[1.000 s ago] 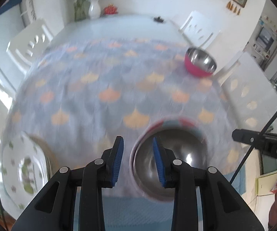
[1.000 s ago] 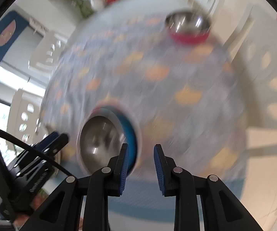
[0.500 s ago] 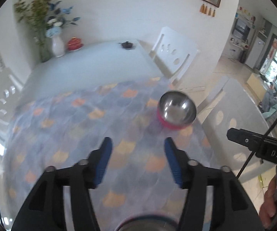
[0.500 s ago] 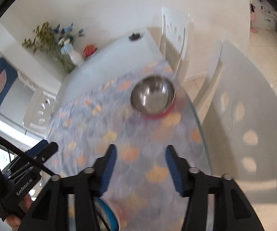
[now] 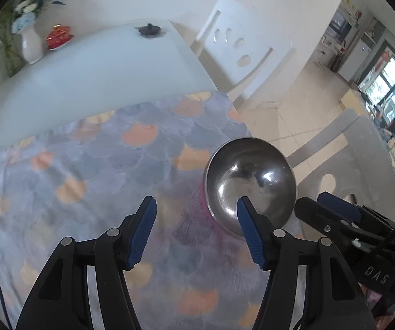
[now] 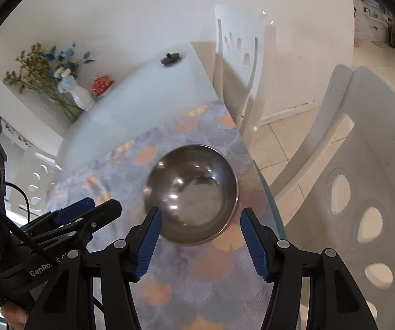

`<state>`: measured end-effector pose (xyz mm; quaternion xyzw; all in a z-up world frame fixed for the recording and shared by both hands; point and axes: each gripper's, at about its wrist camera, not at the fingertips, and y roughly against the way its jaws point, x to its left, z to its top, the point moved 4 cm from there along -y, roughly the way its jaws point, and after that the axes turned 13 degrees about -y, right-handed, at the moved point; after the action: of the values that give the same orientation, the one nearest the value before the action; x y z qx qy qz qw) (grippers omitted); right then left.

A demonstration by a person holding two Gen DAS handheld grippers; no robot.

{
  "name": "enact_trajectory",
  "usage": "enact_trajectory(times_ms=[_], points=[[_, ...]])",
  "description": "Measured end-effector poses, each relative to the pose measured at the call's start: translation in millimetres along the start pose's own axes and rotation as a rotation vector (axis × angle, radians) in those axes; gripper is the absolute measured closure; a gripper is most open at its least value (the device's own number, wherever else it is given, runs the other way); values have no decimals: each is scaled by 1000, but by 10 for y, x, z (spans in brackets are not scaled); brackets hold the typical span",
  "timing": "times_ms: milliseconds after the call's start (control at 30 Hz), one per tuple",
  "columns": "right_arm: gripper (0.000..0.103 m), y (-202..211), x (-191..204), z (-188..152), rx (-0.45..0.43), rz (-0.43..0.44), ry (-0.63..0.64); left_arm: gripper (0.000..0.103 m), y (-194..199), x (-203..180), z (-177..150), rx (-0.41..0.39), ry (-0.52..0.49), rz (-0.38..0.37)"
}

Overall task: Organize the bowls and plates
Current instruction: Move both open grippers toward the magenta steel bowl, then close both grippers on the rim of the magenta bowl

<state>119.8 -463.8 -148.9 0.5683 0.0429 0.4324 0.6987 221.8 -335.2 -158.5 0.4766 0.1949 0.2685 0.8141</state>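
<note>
Both tongs, left [image 5: 196, 214] and right [image 6: 200, 227], have just spread and neared the steel bowl [image 6: 192, 195], holding nothing.

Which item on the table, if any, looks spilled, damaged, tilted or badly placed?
Nothing is spilled or broken. The steel bowl stands upright and empty on the patterned tablecloth, but it sits close to the table's edge beside the white chair, which looks a little precarious.

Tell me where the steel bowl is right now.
The steel bowl sits on the patterned tablecloth near the table's right edge, just ahead of the open right gripper, beside a white chair.
</note>
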Motion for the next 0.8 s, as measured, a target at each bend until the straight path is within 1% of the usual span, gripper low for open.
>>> enact_trajectory(times_ms=[33, 100, 267, 300, 367, 500, 533, 567, 600, 633, 700, 767, 800], points=[[46, -60, -26, 10, 4, -4, -1, 45, -48, -13, 10, 6, -6, -2], [46, -189, -71, 27, 18, -15, -9, 48, -173, -29, 30, 23, -18, -10], [46, -411, -198, 35, 42, -21, -41, 49, -453, 3, 43, 63, -14, -22], [46, -457, -220, 36, 47, -24, -43, 50, -495, 5, 42, 71, -15, -24], [46, -540, -255, 38, 57, -30, -46, 55, -570, -8, 34, 89, -23, -34], [47, -643, -318, 51, 65, -25, -66, 55, -653, -25, 17, 96, -35, -51], [50, -663, -325, 51, 67, -24, -66, 59, -675, -25, 17, 97, -35, -61], [52, -682, -323, 52, 70, -24, -63, 67, -697, -34, 14, 99, -37, -75], [58, -708, -318, 48, 77, -32, -54, 72, -706, -50, 4, 101, -43, -86], [64, -736, -310, 37, 84, -43, -43, 85, -716, -84, -9, 103, -61, -104], [74, -767, -276, 8, 91, -45, -25, 87, -698, -145, -28, 90, -113, -77], [74, -752, -256, -18, 75, -62, -6, 88, -662, -176, -57, 85, -141, -59], [75, -739, -253, -28, 72, -64, -2, 88, -628, -173, -73, 81, -138, -64]])
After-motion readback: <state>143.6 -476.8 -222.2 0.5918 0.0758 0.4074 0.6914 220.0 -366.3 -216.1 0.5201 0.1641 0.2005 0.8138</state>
